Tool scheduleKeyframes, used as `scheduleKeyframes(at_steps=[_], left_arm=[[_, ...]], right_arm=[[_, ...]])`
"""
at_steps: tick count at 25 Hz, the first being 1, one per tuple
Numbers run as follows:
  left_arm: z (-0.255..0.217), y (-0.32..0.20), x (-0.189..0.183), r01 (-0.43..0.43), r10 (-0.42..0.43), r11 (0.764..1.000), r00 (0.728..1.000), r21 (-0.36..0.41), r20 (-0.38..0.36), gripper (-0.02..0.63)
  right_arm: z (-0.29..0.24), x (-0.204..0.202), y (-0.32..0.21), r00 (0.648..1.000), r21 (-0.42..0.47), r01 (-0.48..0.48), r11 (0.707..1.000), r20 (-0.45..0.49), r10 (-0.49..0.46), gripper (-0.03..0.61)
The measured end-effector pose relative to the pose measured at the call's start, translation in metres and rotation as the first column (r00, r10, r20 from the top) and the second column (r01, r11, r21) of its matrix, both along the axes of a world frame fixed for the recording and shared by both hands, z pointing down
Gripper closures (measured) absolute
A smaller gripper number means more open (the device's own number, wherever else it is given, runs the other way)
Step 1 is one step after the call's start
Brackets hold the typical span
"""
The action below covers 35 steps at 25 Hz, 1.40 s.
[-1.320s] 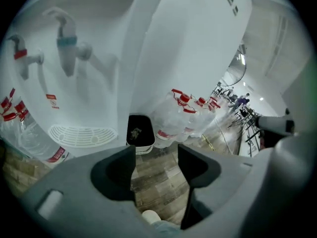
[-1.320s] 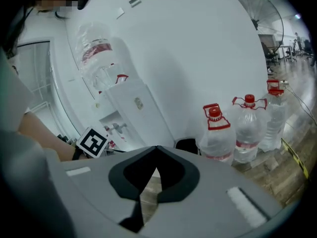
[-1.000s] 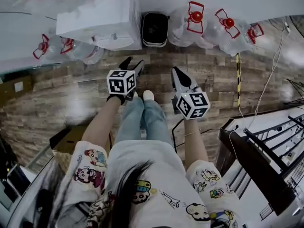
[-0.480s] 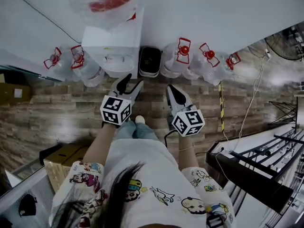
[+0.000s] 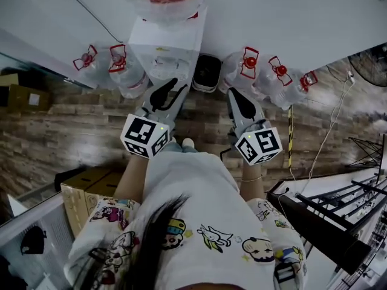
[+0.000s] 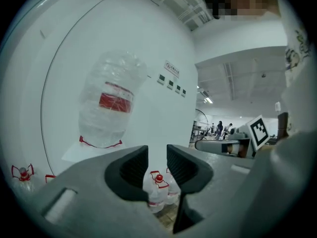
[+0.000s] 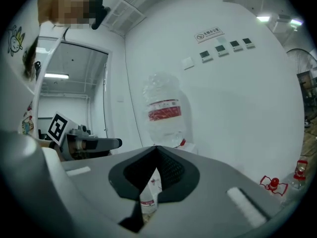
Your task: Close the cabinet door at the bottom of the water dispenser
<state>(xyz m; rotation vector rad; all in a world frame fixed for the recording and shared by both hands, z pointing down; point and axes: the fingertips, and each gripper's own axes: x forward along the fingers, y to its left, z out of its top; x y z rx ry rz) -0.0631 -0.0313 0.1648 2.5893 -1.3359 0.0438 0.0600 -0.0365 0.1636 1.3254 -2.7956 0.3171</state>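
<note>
Head view: the water dispenser (image 5: 166,44) is seen from above, its cabinet door hidden below. Left gripper view: the left gripper (image 6: 157,163), its jaws just closing, is part-open, empty. Right gripper view: the right gripper (image 7: 154,168) is closed, empty; held so high, the door could be missed.

Both grippers lifted
The left gripper (image 5: 165,92) and right gripper (image 5: 234,99) have risen and levelled toward the dispenser (image 5: 168,46). The left jaws have just been closing on nothing.
</note>
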Motion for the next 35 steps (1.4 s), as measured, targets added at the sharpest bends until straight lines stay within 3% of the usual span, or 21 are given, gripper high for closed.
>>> scheduleKeyframes(at_steps=[7, 12, 17, 35], left_arm=[[-0.016, 0.019, -0.026, 0.048, -0.048, 0.999, 0.999, 0.013, -0.012, 0.614], [-0.003, 0.022, -0.038, 0.075, -0.074, 0.997, 0.997, -0.009, 0.023, 0.614], [0.009, 0.024, -0.048, 0.083, -0.083, 0.996, 0.997, -0.043, 0.012, 0.614], [0.008, 0.03, -0.068, 0.078, -0.077, 0.996, 0.997, -0.034, 0.019, 0.615]], right_arm=[[-0.011, -0.02, 0.006, 0.998, 0.024, 0.056, 0.998, -0.02, -0.055, 0.571], [-0.018, -0.031, 0.009, 0.997, 0.039, 0.068, 0.997, -0.032, -0.067, 0.571], [-0.016, -0.035, 0.012, 0.998, 0.039, 0.054, 0.998, -0.032, -0.052, 0.571], [-0.014, -0.053, 0.021, 0.998, 0.023, 0.034, 0.999, -0.046, -0.033, 0.571]])
